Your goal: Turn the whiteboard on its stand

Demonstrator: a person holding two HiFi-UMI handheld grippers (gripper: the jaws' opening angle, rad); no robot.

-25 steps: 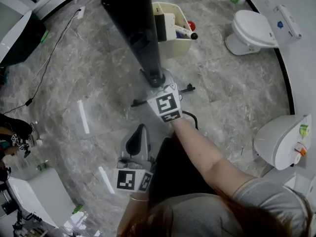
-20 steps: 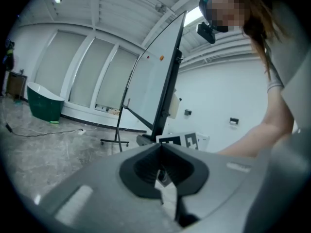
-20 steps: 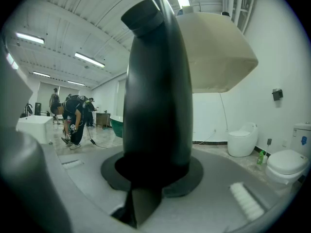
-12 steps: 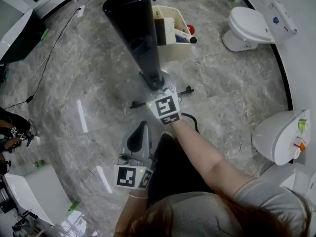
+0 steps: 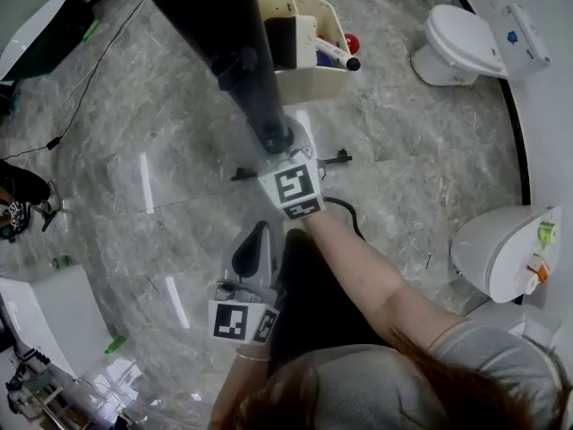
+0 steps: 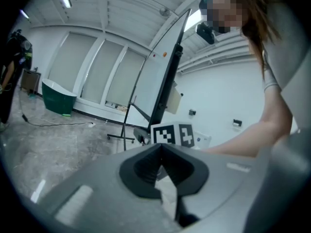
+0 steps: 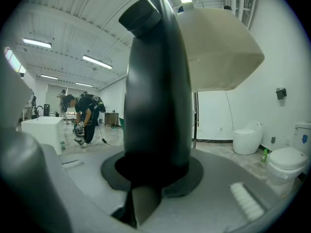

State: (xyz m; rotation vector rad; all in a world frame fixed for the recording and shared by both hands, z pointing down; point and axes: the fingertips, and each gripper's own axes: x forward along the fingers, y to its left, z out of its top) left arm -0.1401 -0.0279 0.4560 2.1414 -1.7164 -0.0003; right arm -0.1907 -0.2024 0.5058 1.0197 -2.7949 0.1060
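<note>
The left tool (image 6: 159,148) is closed with nothing between its jaws, at 7 o'clock of the right tool (image 5: 279,141). The right tool grips the black side post of the whiteboard (image 5: 224,34), which stands at its 12 o'clock.

The left gripper (image 6: 160,148) fills the bottom of the frame, its dark jaws meeting at their tips at lower centre with nothing between them. Just above the tips sits a marker cube (image 6: 174,134), and a person's bare forearm (image 6: 243,141) reaches to it from the right. Behind it the whiteboard (image 6: 160,57) rises nearly edge-on, leaning toward the upper right on its black post (image 6: 166,89) and low legs (image 6: 121,137). At the left are a green tub (image 6: 57,97) by the panelled wall, a cable (image 6: 53,124) on the grey floor (image 6: 43,149), and a dark-clothed person (image 6: 9,76) at the edge.
</note>
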